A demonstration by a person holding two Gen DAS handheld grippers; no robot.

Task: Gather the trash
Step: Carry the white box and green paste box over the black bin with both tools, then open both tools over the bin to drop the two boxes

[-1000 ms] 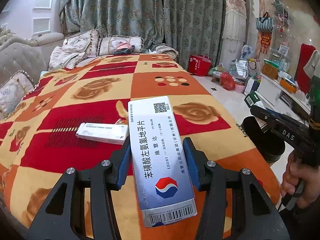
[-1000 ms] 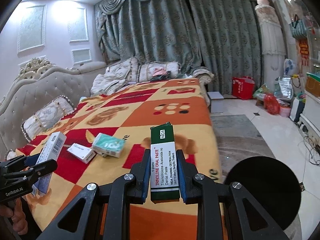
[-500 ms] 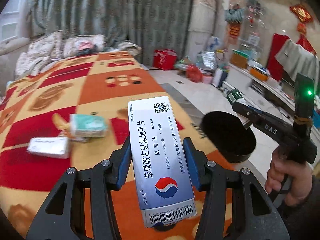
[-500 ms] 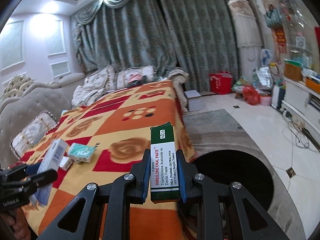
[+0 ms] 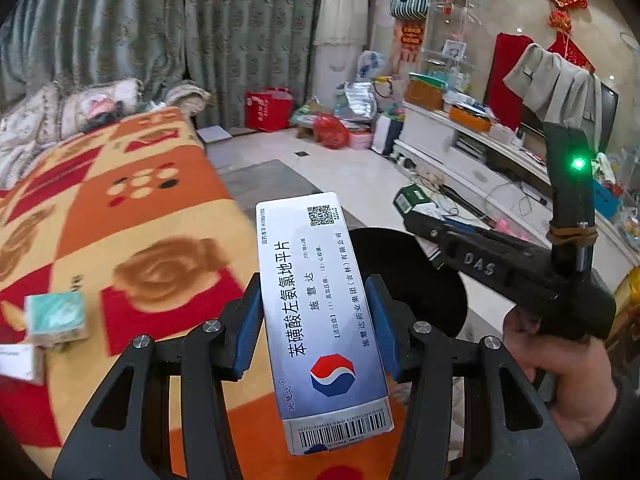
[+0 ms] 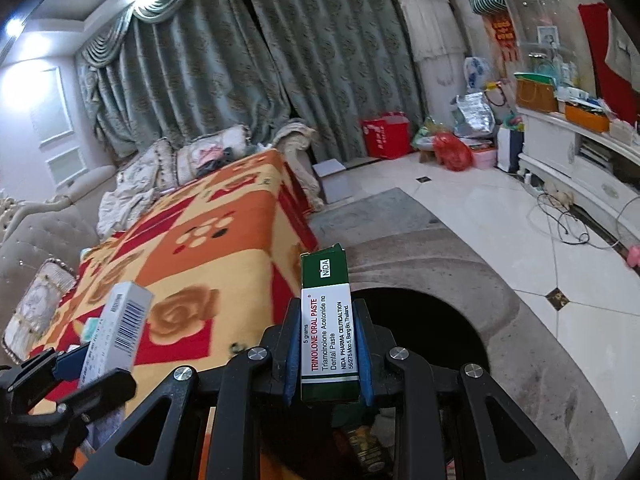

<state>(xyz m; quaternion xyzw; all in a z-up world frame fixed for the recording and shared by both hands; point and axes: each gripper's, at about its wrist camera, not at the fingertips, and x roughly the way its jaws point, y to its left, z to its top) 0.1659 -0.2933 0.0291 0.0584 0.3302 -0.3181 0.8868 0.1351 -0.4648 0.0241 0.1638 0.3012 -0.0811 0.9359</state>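
A white-and-blue medicine box (image 5: 323,320) printed with Chinese characters is clamped between the blue pads (image 5: 247,322) of the left claw (image 5: 316,324), its barcode end toward the camera. A green-and-white box (image 6: 327,328) marked "TRINOLONE ORAL PASTE" is gripped lengthwise in the right claw (image 6: 326,350). Both boxes are held in the air beside the edge of a bed covered by an orange, red and yellow blanket (image 5: 132,216). A round black bin (image 6: 424,332) is seen on a grey rug (image 6: 460,248) on the floor, close below and ahead of the right claw; in the left wrist view the bin (image 5: 424,280) is partly hidden behind the white-and-blue box. Near the left edge of the left wrist view, a teal packet (image 5: 56,318) and a small white box (image 5: 18,362) are seen lying on the blanket, blurred.
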